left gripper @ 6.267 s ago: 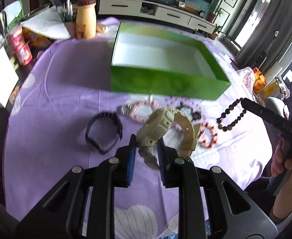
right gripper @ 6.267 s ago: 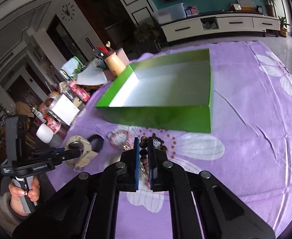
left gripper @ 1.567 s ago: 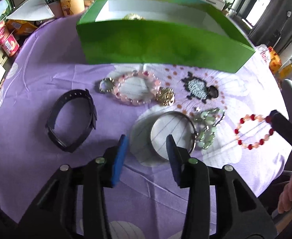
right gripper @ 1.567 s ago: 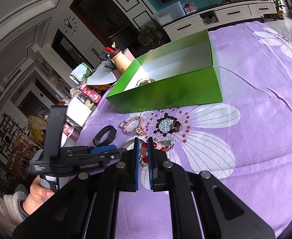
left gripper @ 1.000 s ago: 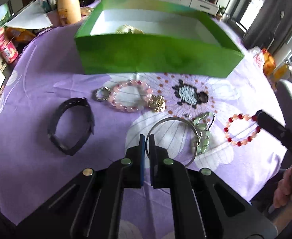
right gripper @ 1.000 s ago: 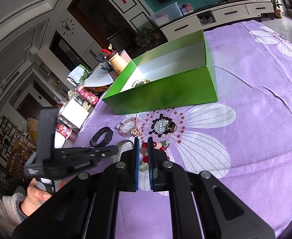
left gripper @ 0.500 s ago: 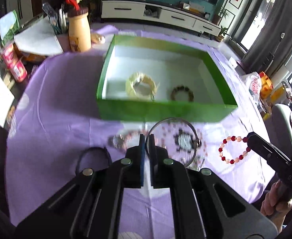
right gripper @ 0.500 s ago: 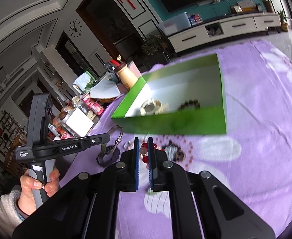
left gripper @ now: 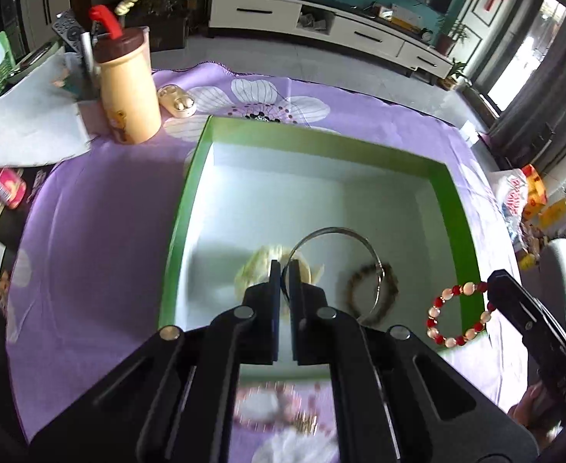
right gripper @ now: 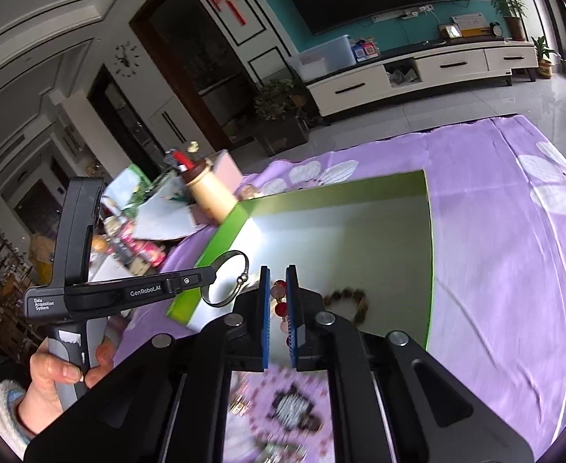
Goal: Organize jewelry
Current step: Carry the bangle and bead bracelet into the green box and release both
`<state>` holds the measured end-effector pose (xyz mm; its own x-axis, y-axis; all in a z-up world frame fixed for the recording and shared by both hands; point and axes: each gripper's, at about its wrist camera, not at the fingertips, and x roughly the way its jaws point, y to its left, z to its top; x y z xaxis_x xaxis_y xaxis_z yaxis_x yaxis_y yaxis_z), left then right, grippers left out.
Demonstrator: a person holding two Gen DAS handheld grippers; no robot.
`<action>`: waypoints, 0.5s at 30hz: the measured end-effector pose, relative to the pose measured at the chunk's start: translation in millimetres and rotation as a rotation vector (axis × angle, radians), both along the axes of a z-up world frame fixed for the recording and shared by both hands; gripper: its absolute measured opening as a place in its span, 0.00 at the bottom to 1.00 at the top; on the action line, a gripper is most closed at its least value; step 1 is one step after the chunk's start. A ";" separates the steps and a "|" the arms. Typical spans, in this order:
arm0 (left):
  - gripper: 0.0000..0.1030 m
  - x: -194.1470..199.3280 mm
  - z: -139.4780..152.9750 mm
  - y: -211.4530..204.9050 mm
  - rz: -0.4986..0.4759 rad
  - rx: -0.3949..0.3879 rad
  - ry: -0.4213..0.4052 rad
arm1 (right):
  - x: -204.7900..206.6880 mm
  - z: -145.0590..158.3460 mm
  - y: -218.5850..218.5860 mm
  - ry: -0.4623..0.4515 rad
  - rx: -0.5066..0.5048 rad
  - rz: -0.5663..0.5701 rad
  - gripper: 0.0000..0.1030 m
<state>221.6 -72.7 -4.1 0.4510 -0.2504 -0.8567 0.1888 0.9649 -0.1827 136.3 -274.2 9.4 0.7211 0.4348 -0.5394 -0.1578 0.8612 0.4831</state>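
Note:
My left gripper (left gripper: 284, 270) is shut on a thin silver bangle (left gripper: 364, 239) and holds it above the open green box (left gripper: 190, 177). The bangle also shows in the right wrist view (right gripper: 240, 260). My right gripper (right gripper: 275, 281) is shut on a red and pink bead bracelet (right gripper: 279, 299), held over the box's near right edge; the bracelet hangs in the left wrist view (left gripper: 456, 314). Inside the box lie a cream watch (left gripper: 252, 270) and a dark bead bracelet (left gripper: 391, 281).
A tan bottle with a brown lid (left gripper: 128, 88) and papers (left gripper: 32, 123) stand left of the box on the purple flowered cloth (left gripper: 90, 231). More jewelry lies blurred on the cloth in front of the box (right gripper: 290, 405). Snack bags (left gripper: 529, 193) sit at the right.
Both grippers have moved forward and up, from in front of the box to over it, carrying the bangle and the red bead bracelet.

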 end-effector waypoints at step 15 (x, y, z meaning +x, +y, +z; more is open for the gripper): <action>0.31 53.0 -27.4 -36.7 0.018 0.077 0.020 | 52.3 -39.0 -18.2 0.108 -0.050 -0.095 0.24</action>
<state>274.6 -109.3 -31.5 0.4374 -0.1752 -0.8821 0.1686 0.9794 -0.1109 188.6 -292.4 -29.5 0.6944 0.3381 -0.6352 -0.0243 0.8933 0.4489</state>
